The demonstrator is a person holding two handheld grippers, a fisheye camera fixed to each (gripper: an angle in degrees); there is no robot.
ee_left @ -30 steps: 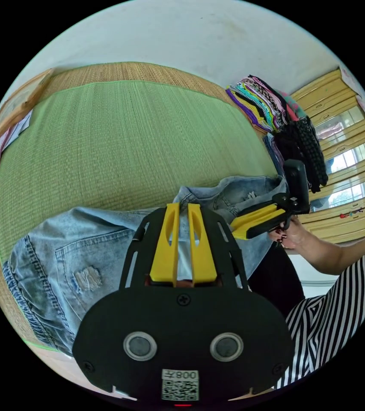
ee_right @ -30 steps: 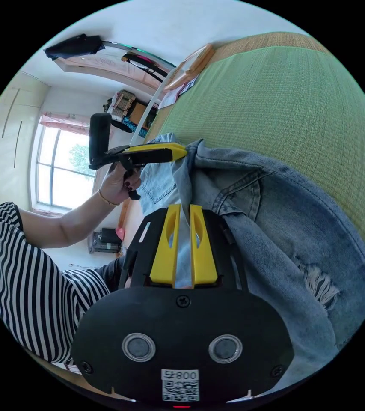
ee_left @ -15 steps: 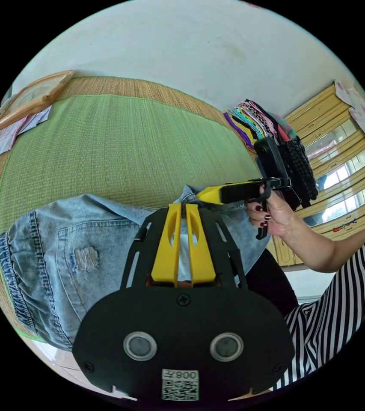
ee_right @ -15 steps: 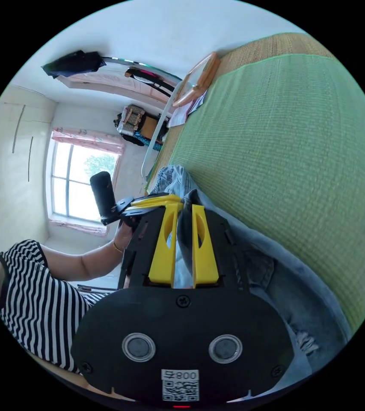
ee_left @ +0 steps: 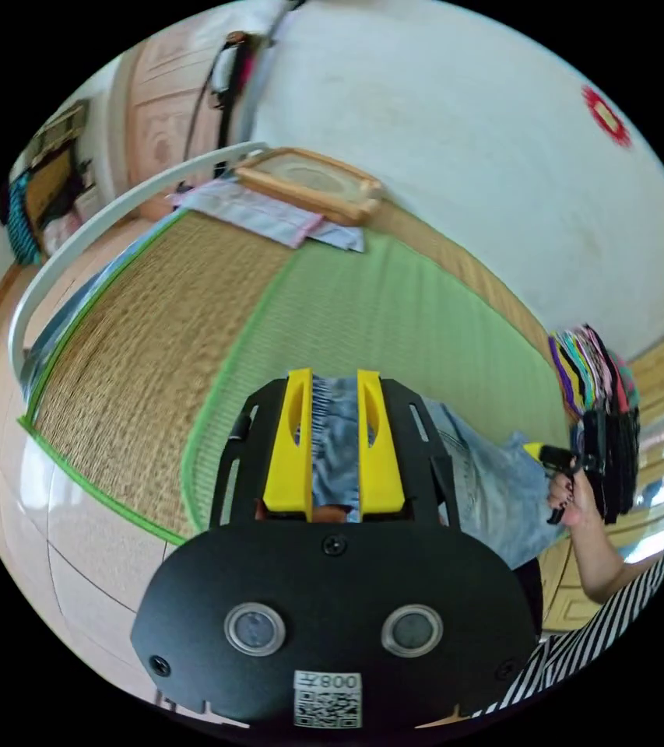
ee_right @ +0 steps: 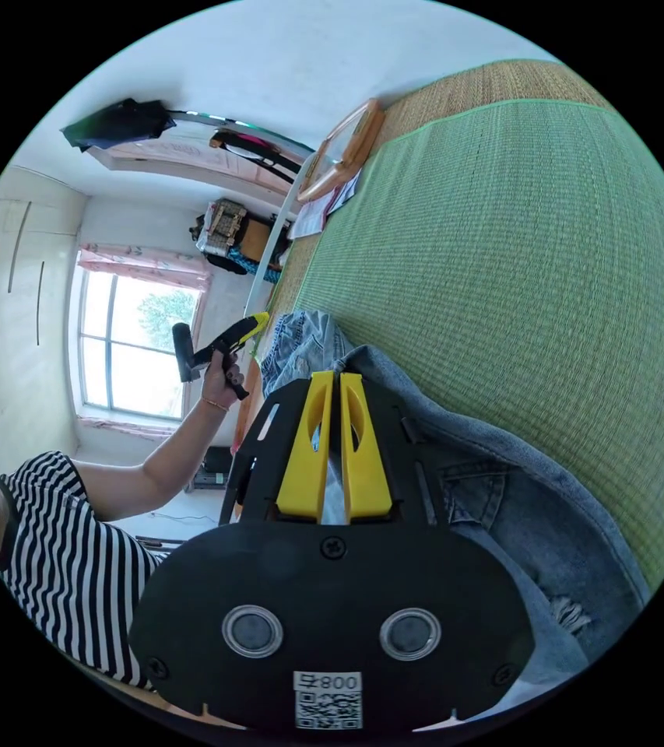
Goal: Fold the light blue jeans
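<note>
My left tongs [ee_left: 335, 443] are letting go, jaws now parted over the light blue jeans [ee_left: 487, 490] at lower centre; right tongs [ee_right: 330, 447] are still pinching the waistband on the green mat [ee_right: 518, 257].

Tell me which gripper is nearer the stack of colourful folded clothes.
Right. The right gripper sits just beside the stack of clothes, at that end of the jeans. The left gripper is far off, over the jeans' other end on the green mat.
</note>
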